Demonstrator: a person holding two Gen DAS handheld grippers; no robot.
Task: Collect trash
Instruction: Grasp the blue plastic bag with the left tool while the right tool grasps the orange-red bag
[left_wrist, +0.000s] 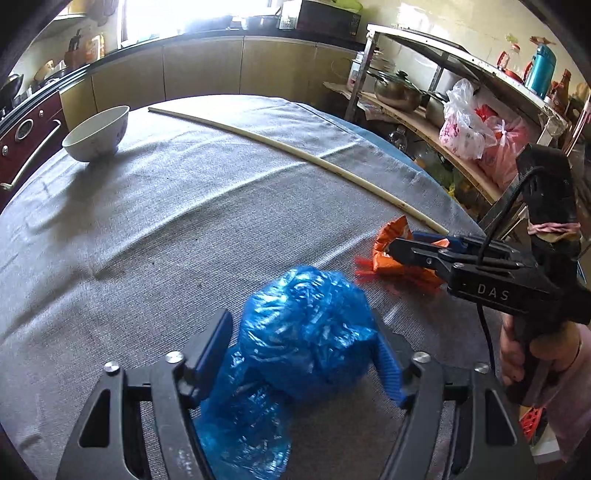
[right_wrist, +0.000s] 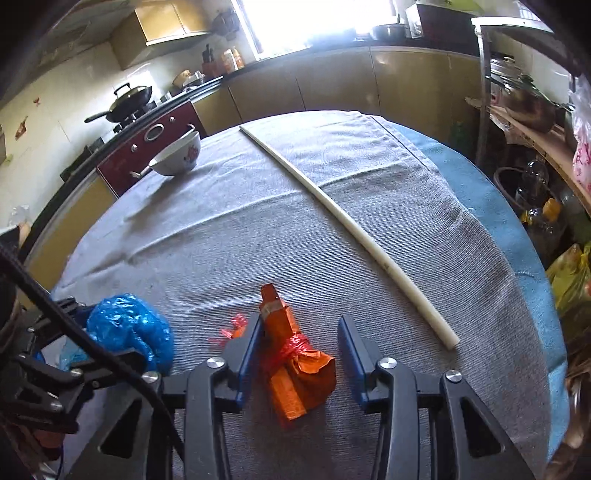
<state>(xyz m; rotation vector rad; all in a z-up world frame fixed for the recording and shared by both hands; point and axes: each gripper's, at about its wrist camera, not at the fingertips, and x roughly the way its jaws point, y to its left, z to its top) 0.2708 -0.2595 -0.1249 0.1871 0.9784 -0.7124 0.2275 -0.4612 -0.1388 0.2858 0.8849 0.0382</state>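
Two pieces of trash lie on the grey-clothed worktop (right_wrist: 258, 236), and each gripper stands over one of them. The left gripper (left_wrist: 303, 354) straddles the blue bag (left_wrist: 303, 332), a crumpled plastic bundle. Its right finger (left_wrist: 388, 369) lies against the bag's side, while its left finger (left_wrist: 210, 350) appears to stand just beside the plastic, so the fingers are at a middling spread and I judge the grip not yet firm. The right gripper (right_wrist: 299, 354) straddles the orange wrapper (right_wrist: 291, 365), a flattened packet tied with a red strip. The wrapper's long axis runs roughly along the fingers, pointing away from the camera. The right gripper's left finger (right_wrist: 247, 354) touches the wrapper's edge; its right finger (right_wrist: 351, 358) stands apart, with bare cloth showing between it and the packet, so this gripper is not yet clamped on anything. Seen from the left wrist, the right gripper's tips sit low over the wrapper, to the right of the bag and a little farther off. The wrapper therefore sits off-centre in the gap, toward the left finger. By my judgement the coming close will slide the far finger across the cloth to meet it, and the flat packet may tilt or fold. A long white rod (right_wrist: 351, 229) and a bowl (right_wrist: 177, 155) lie well apart, farther back on the cloth.
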